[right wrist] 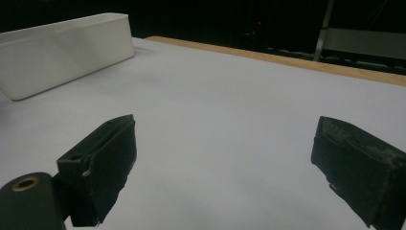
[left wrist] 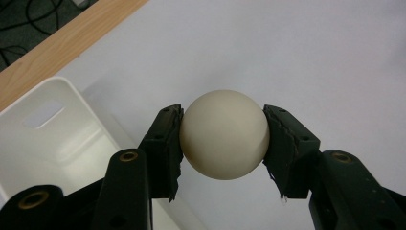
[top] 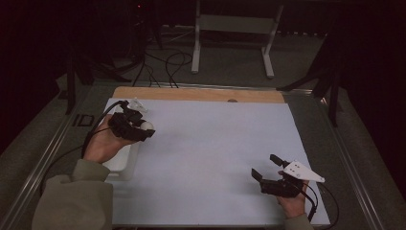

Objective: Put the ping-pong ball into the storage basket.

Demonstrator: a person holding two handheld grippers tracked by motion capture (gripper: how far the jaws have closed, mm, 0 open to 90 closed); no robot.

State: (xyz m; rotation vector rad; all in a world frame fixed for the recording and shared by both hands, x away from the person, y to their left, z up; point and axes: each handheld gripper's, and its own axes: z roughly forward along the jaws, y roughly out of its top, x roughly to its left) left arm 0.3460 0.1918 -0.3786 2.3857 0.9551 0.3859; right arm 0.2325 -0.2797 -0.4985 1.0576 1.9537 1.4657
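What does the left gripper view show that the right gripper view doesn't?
Left gripper view: the left gripper shut on a cream ball, held above the white sheet beside the bin's open top, with its handle slot.
Right gripper view: the right gripper open with nothing between the jaws, and a metal stand beyond the table.
Both: white bin, white sheet, wooden table edge.

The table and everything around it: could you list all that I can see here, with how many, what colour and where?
ball: one, cream white, clamped between the left gripper's pads, beside the bin
bin: one, white plastic, at the table's left edge
sheet: one, pale blue-white, covering most of the table
table: one, light wood strip showing along the far edge
stand: one, white metal, on the floor beyond the table
cables: several, black, on the floor behind the table
left gripper: one, black, shut on the ball
right gripper: one, black, jaws open, over the sheet's near right part
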